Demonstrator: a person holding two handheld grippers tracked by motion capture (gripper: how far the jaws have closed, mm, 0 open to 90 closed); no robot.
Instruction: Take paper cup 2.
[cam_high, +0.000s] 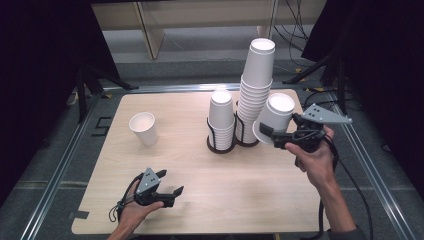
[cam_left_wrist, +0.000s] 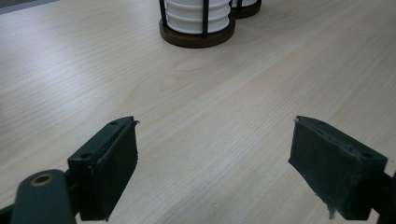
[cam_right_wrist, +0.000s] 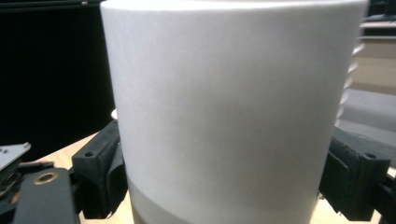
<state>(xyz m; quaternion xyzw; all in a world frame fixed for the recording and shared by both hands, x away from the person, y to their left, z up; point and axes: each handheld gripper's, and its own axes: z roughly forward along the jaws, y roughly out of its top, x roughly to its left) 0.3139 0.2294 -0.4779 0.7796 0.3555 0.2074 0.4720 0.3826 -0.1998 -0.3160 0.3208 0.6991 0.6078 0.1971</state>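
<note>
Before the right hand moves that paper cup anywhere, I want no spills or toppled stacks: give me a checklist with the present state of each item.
1. Right gripper clamped on the held paper cup: ok, jaws press both sides in the right gripper view.
2. Held cup clear of the table: ok, lifted and upside down.
3. Room beside the tall cup stack: not ok, the held cup sits right next to it.
4. Short cup stack seated in its holder: ok.
5. Left gripper out of the way: ok, open, low over bare table.
6. Lone upright cup clear of both hands: ok.
</note>
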